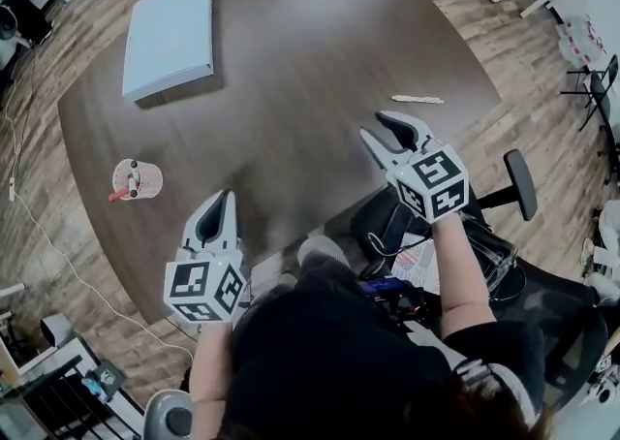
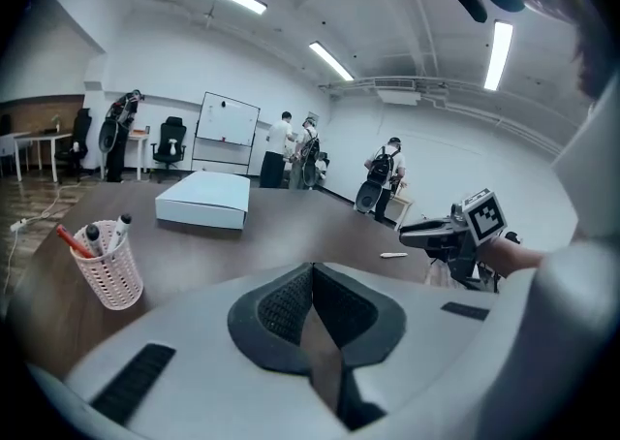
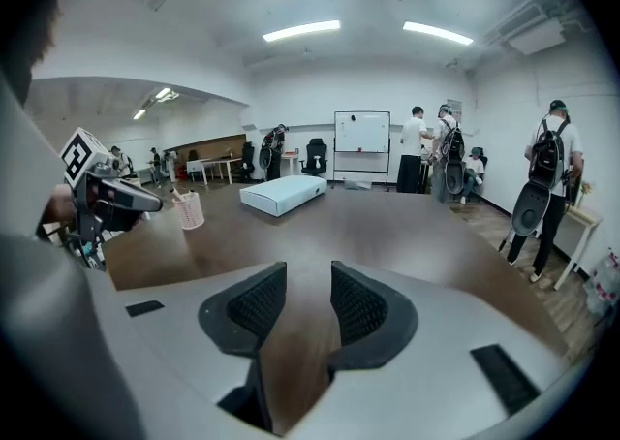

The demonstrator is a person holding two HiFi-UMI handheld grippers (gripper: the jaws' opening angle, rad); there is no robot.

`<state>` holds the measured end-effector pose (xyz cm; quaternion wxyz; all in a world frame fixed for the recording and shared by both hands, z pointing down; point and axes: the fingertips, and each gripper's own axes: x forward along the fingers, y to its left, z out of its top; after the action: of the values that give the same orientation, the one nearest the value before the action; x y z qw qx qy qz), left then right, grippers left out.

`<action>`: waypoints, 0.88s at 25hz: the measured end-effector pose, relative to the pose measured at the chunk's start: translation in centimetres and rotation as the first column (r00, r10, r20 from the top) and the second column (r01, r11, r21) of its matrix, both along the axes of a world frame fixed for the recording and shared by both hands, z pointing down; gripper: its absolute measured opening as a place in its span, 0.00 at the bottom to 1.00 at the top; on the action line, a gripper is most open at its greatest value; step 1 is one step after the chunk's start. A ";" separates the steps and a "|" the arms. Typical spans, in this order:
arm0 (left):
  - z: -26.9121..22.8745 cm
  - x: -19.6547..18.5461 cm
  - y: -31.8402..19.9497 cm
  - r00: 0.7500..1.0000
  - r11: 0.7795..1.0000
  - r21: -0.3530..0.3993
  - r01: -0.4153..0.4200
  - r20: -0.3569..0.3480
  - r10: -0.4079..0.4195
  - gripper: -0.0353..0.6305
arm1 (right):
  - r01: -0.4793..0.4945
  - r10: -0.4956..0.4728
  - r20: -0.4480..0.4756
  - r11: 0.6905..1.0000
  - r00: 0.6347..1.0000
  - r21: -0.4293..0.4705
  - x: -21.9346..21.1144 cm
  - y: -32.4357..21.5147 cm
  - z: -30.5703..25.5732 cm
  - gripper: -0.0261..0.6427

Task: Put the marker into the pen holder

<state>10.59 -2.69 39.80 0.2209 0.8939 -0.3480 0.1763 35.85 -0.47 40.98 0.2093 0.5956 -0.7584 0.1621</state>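
Note:
A pink mesh pen holder (image 1: 136, 179) stands near the table's left edge with a red pen and black-capped markers in it; it also shows in the left gripper view (image 2: 108, 271) and, small, in the right gripper view (image 3: 189, 209). A pale marker (image 1: 417, 99) lies on the table (image 1: 310, 60) at the right, beyond my right gripper (image 1: 374, 126). That gripper is open with nothing between its pads (image 3: 260, 302). My left gripper (image 1: 223, 198) hovers at the near edge, right of the holder, jaws shut and empty (image 2: 312, 283). From the left gripper view the marker (image 2: 393, 255) lies by the right gripper (image 2: 426, 231).
A flat white box (image 1: 170, 36) lies at the table's far left. An office chair (image 1: 504, 235) sits at the near right behind my arm. People stand by a whiteboard (image 3: 361, 132) at the room's far end. Wood floor surrounds the table.

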 end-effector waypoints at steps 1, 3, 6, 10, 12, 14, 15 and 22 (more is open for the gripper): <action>0.2 0.6 -0.2 1.000 1.000 -0.005 -0.010 0.000 0.010 0.09 | -0.007 0.007 -0.018 1.000 1.000 -0.008 0.9 -0.1 0.4 0.26; 0.5 1.5 -0.8 1.000 1.000 -0.014 -0.023 -0.002 0.023 0.09 | -0.017 0.016 -0.052 1.000 0.999 -0.019 2.5 -0.4 1.1 0.26; 0.7 2.9 -1.4 1.000 0.999 -0.021 -0.031 -0.002 0.031 0.09 | -0.033 0.029 -0.104 0.999 0.994 -0.034 5.4 -0.7 2.0 0.26; 1.1 4.4 -2.2 0.999 0.999 -0.021 -0.036 0.005 0.036 0.09 | -0.049 0.037 -0.159 0.996 0.987 -0.070 8.6 -0.9 3.7 0.26; 1.4 4.7 -2.6 0.999 0.999 -0.020 -0.034 0.011 0.034 0.09 | -0.043 0.026 -0.186 0.995 0.982 -0.092 9.4 -1.1 4.8 0.27; 1.8 5.2 -3.0 0.999 0.999 -0.028 -0.028 0.018 0.029 0.09 | -0.033 0.005 -0.218 0.992 0.976 -0.124 10.3 -1.3 6.1 0.27; 2.1 5.5 -3.2 0.999 0.999 -0.034 -0.025 0.020 0.025 0.09 | -0.027 -0.007 -0.236 0.990 0.972 -0.142 10.8 -1.5 6.8 0.28; 4.4 8.2 -4.9 0.999 0.997 -0.072 -0.025 0.043 0.028 0.09 | 0.042 -0.124 -0.324 0.968 0.938 -0.249 13.4 -2.8 11.0 0.28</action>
<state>18.82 -7.62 44.17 0.2425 0.8858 -0.3344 0.2113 49.29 -3.25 51.96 0.4125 0.5523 -0.7110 0.1389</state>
